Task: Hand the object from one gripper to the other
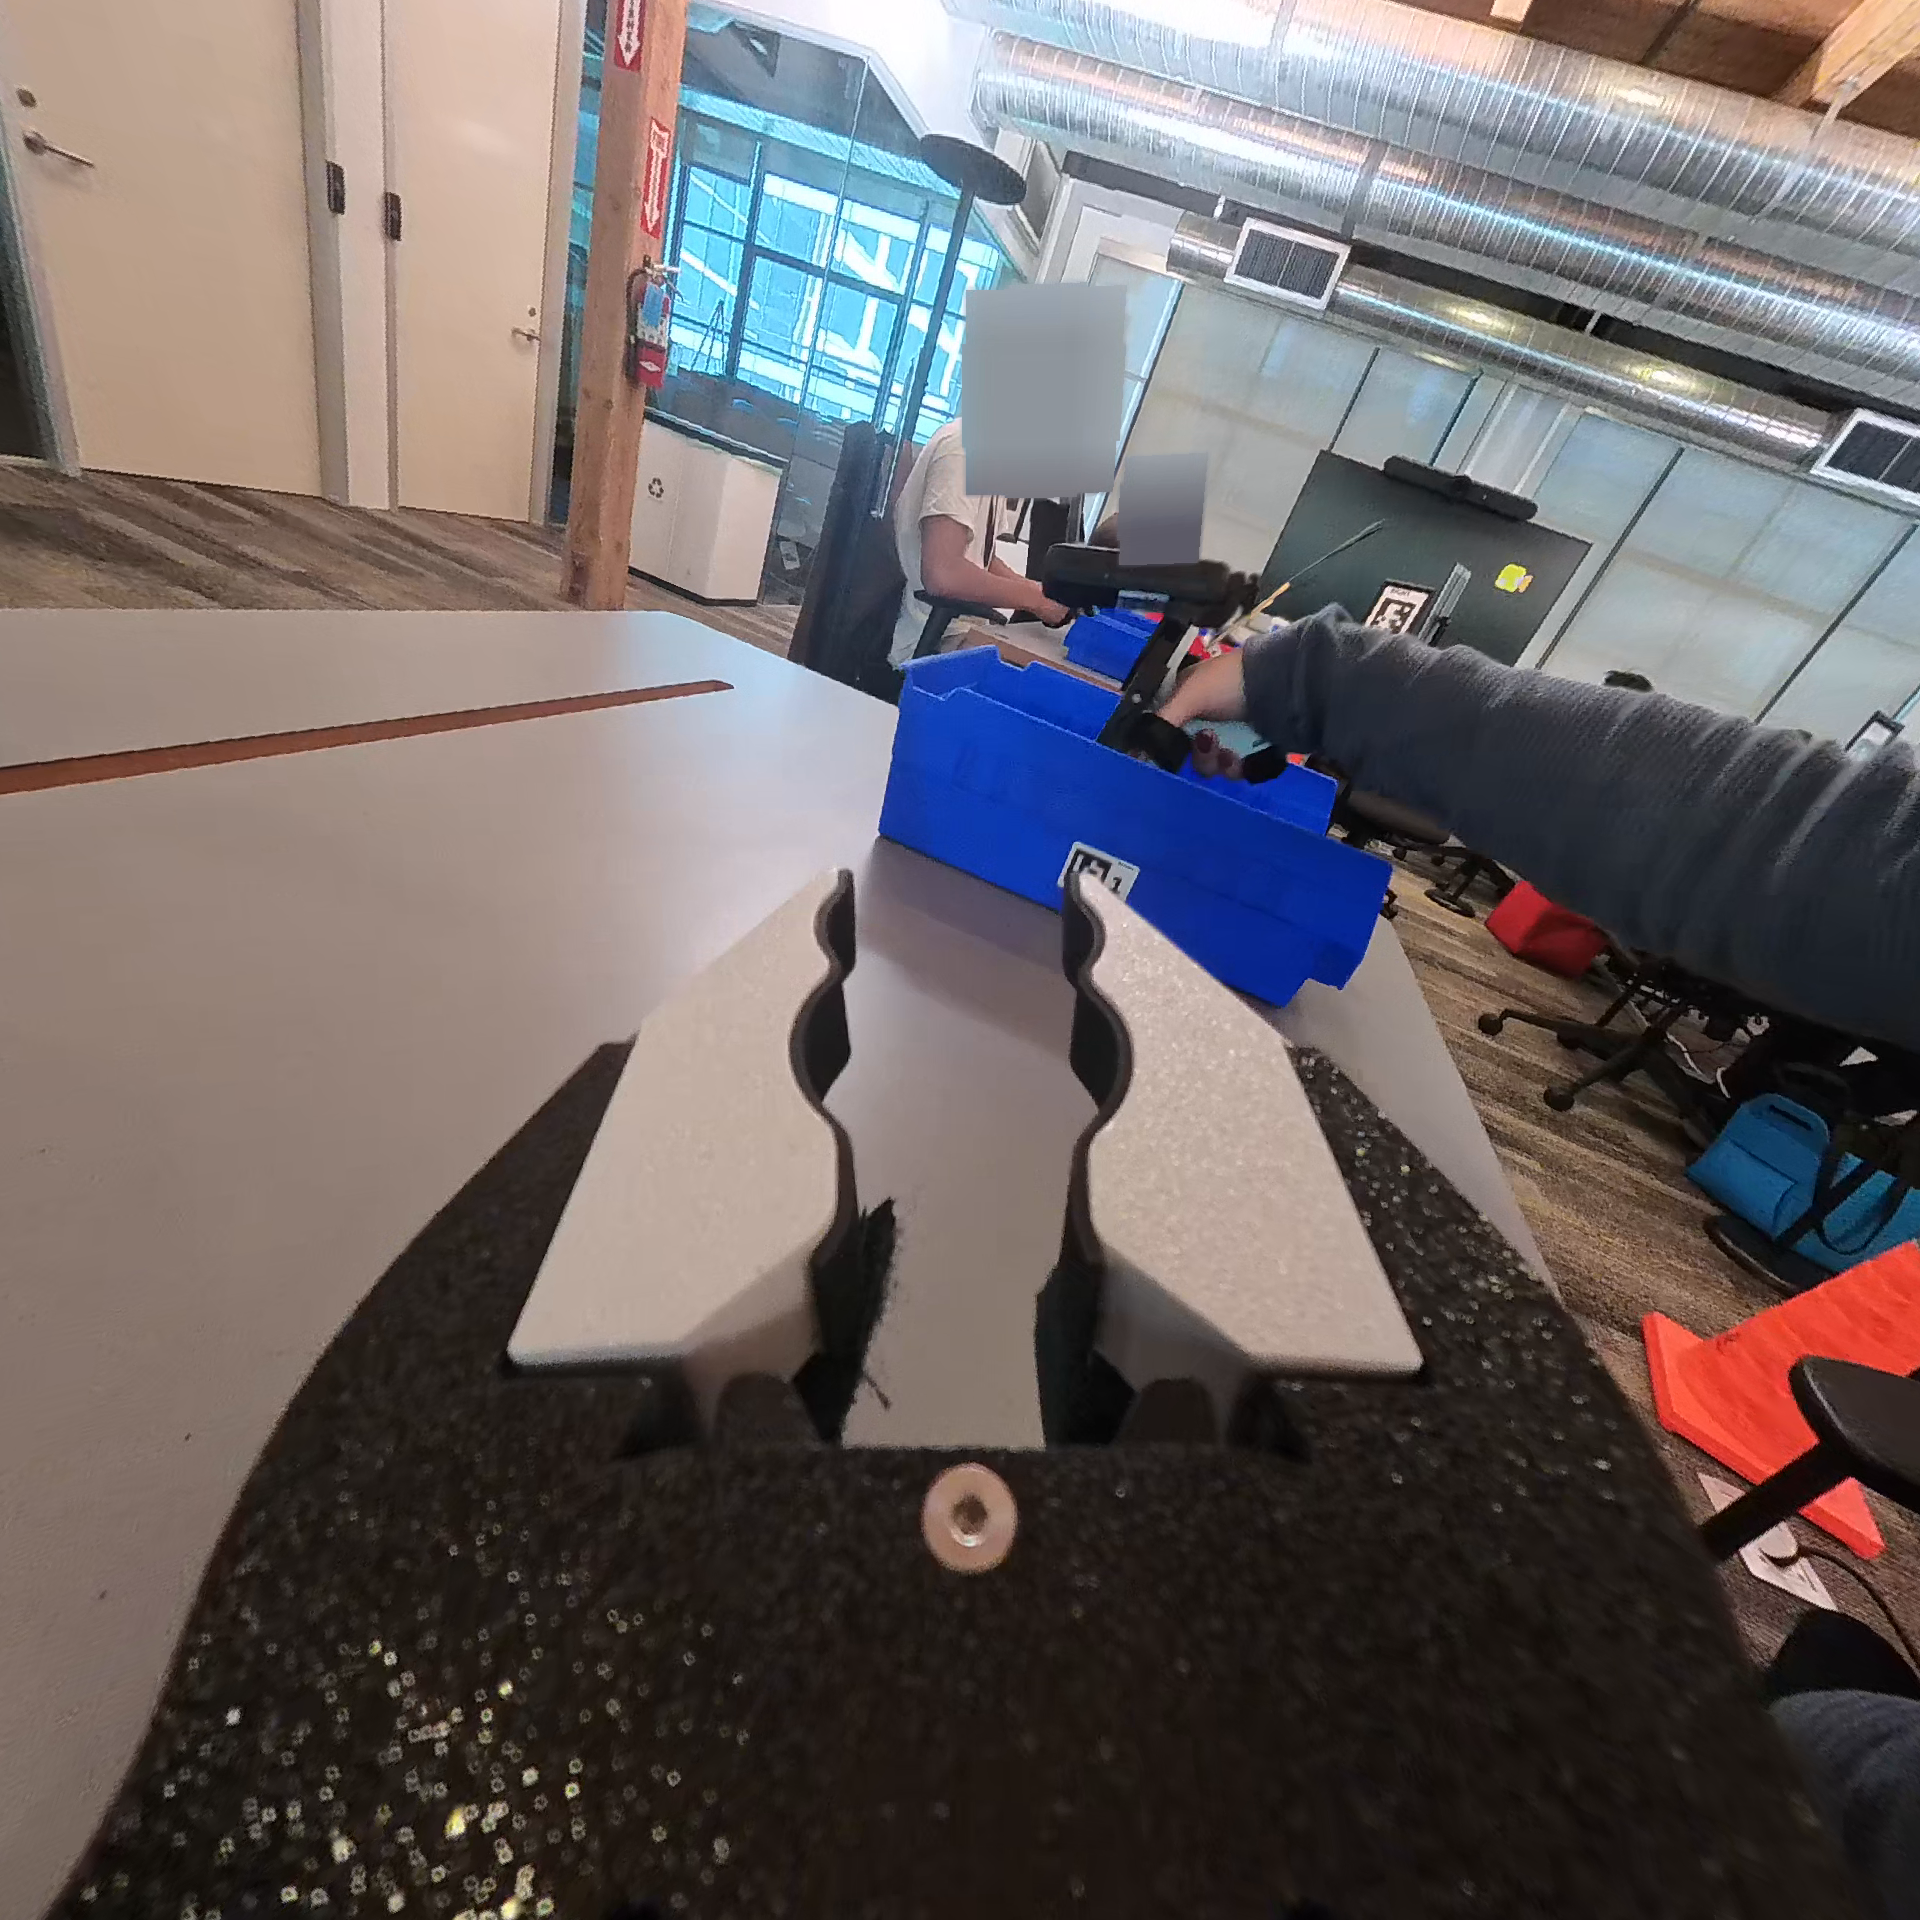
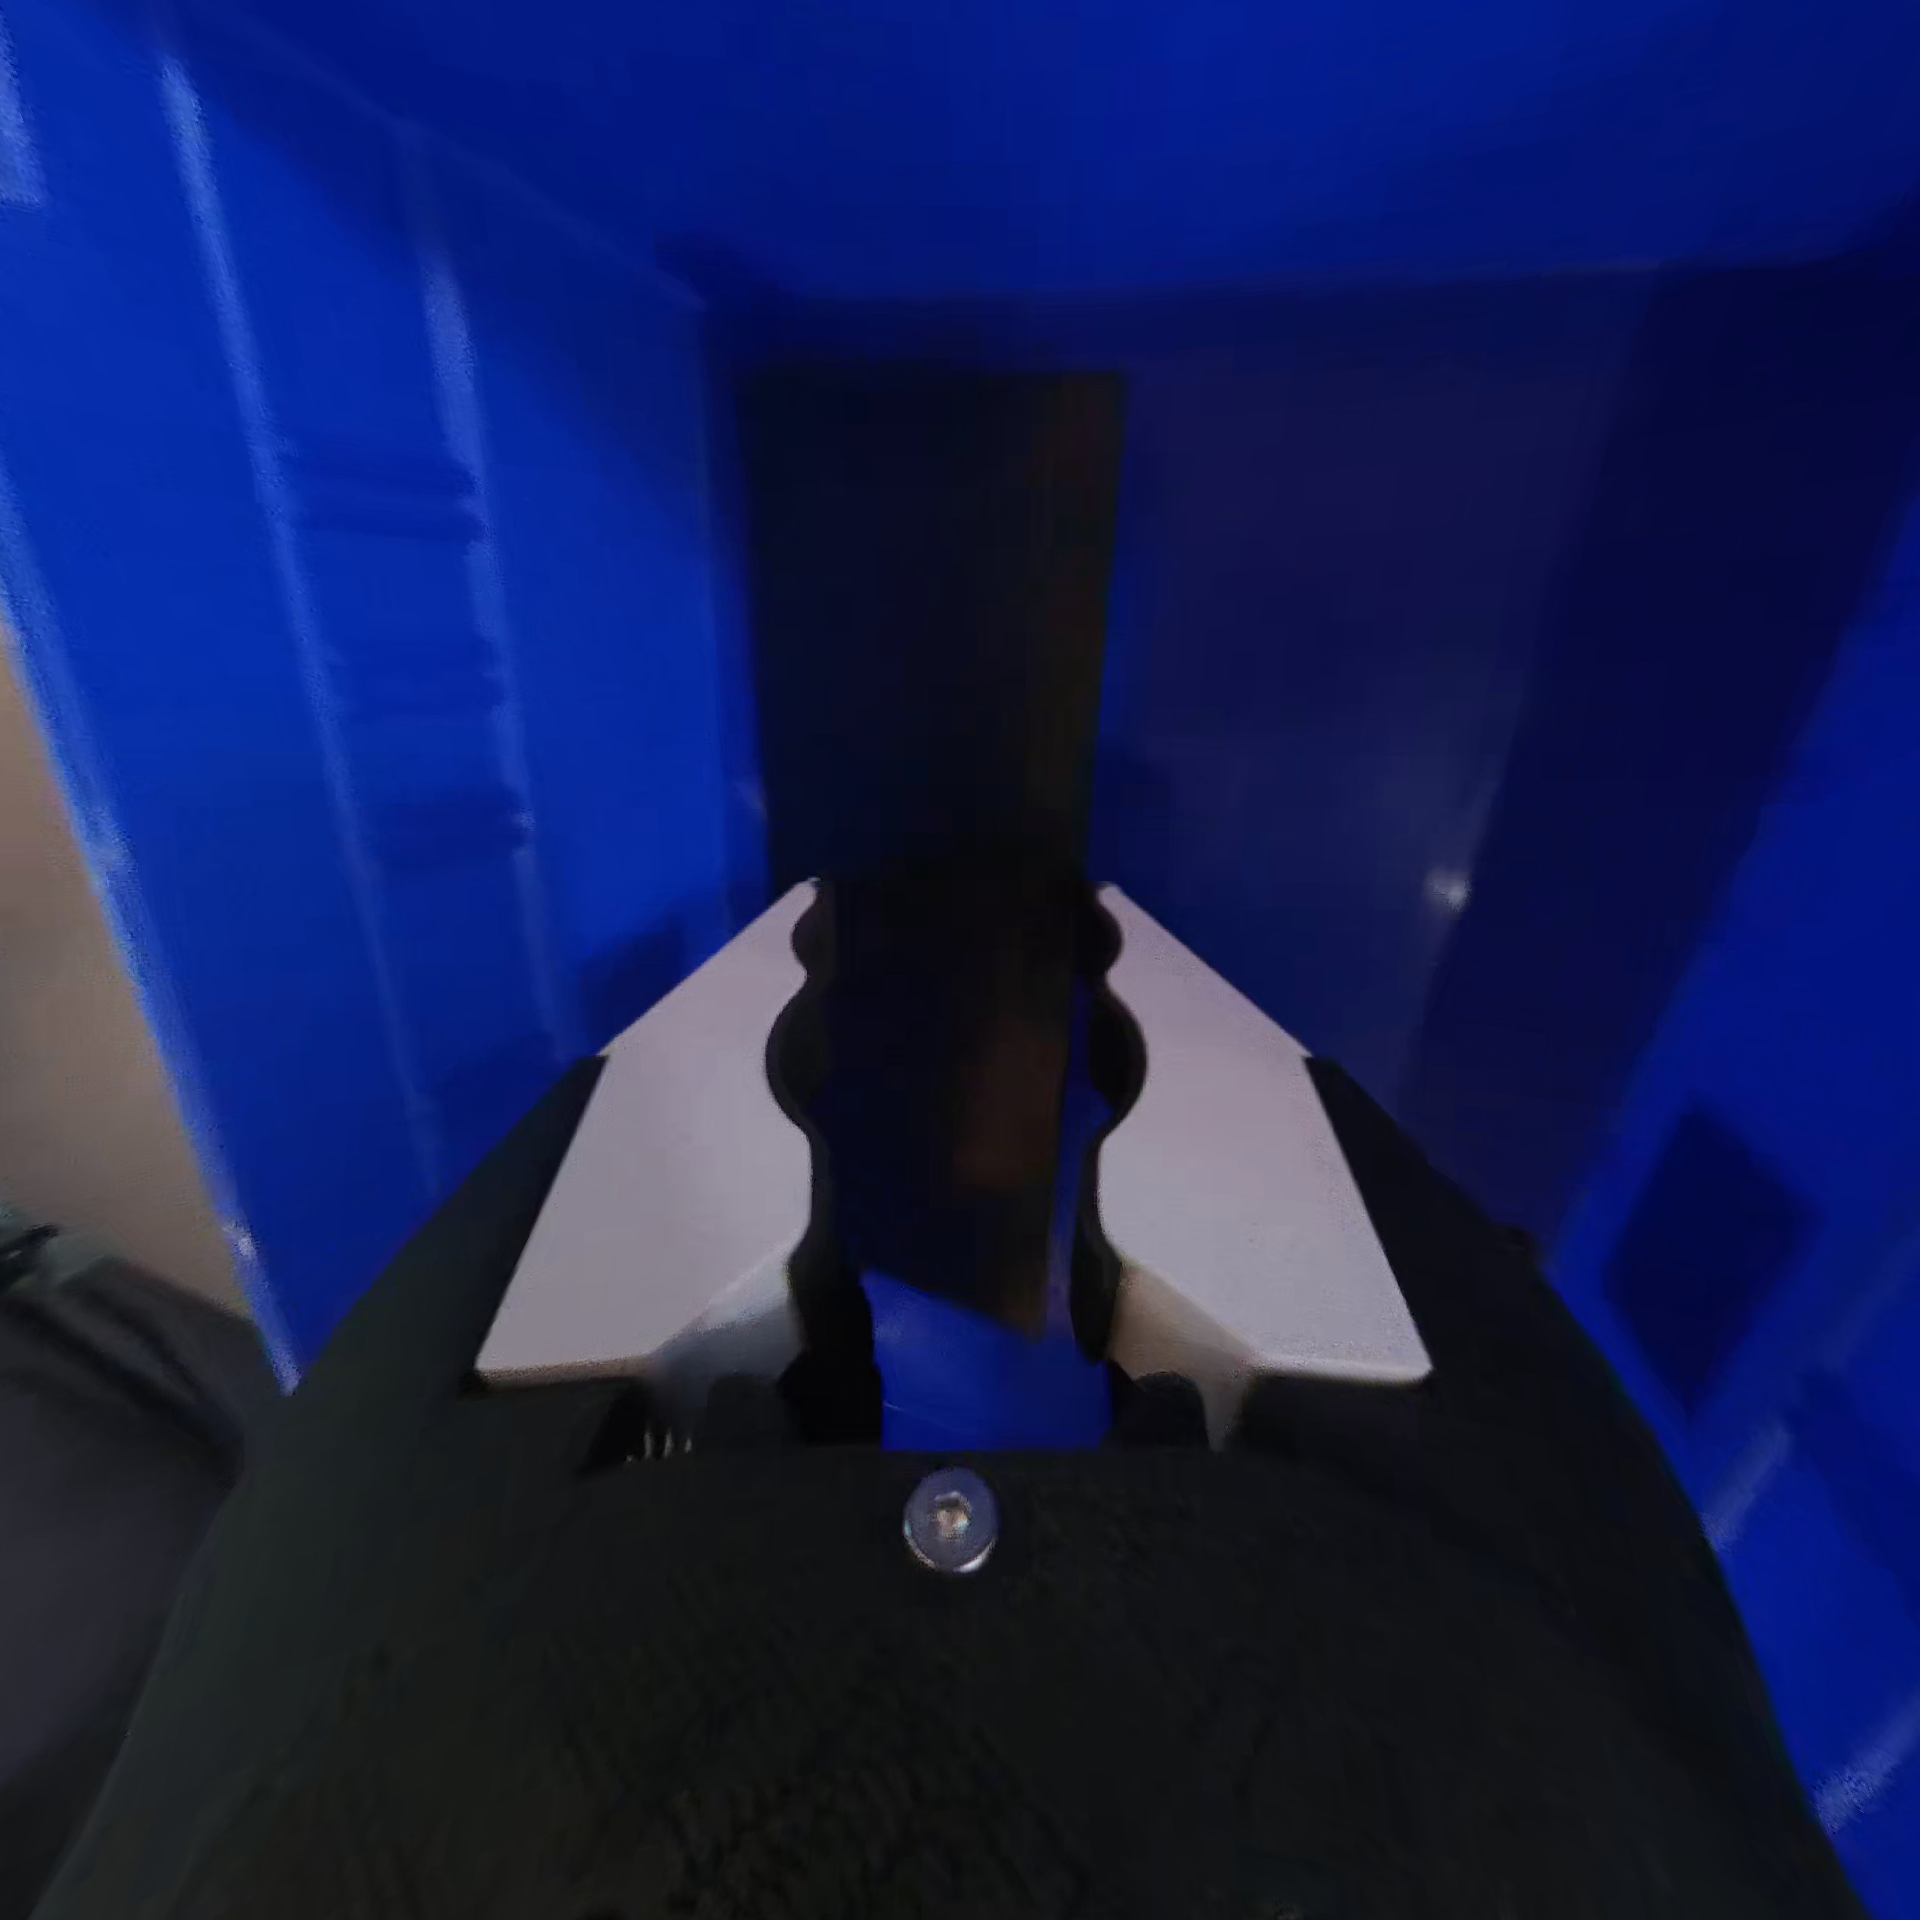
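Left tongs (image 1: 961, 899) gape empty over the grey table (image 1: 312, 935), short of the blue bin (image 1: 1039, 800). Right tongs (image 2: 956, 894) reach inside the bin (image 2: 416, 520), jaws narrow around a dark flat strip (image 2: 935, 644) lying lengthwise between them; firm grip unclear.

Black hand-held gripper (image 1: 961, 894), wavy grey fingers (image 1: 717, 1122); grey sleeve (image 1: 1558, 790).

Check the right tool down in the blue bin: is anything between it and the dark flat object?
Nothing visible. In the right wrist view the dark flat object already lies between the right tool's fingers inside the blue bin. Whether the fingers touch it is unclear. The left tool waits open and empty over the table.
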`<state>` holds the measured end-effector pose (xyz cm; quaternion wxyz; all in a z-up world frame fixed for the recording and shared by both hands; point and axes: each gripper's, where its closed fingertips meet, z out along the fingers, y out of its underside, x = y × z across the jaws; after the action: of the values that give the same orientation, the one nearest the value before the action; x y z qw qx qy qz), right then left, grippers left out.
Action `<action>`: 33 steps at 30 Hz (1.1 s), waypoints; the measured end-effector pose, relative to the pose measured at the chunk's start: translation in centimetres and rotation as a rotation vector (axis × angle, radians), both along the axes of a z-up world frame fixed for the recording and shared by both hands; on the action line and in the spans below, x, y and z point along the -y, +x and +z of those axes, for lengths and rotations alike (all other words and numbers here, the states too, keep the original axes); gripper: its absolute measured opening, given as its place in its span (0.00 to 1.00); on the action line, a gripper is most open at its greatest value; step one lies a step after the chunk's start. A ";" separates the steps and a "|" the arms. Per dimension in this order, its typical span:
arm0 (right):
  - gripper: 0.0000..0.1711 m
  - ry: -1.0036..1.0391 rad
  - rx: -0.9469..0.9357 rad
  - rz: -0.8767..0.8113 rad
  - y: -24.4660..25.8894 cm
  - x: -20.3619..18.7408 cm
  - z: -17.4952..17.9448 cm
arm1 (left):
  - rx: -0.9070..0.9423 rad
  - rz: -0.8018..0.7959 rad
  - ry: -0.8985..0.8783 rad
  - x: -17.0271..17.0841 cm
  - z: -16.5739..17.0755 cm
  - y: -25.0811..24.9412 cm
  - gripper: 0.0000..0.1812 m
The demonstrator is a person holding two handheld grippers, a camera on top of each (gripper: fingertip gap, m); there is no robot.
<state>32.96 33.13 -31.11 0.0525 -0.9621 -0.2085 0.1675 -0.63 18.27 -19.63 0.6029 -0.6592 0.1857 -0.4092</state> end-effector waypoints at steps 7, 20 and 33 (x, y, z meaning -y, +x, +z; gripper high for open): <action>0.46 0.494 0.315 -0.048 1.6 -2.2 9.8 | -0.057 0.129 -0.012 -1.2 -0.6 -1.5 0.24; 0.37 1.622 -0.318 0.140 -28.3 5.5 14.8 | -0.203 0.379 0.026 -2.6 -1.3 -5.2 0.25; 0.25 1.710 -0.462 0.238 -30.5 8.2 12.1 | -0.358 0.417 -0.098 6.5 4.9 -8.7 0.28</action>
<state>2.47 24.97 -19.04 0.7750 -0.5083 -0.3450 0.1486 -9.29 11.78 -14.73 0.5991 -0.7734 0.1297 -0.1616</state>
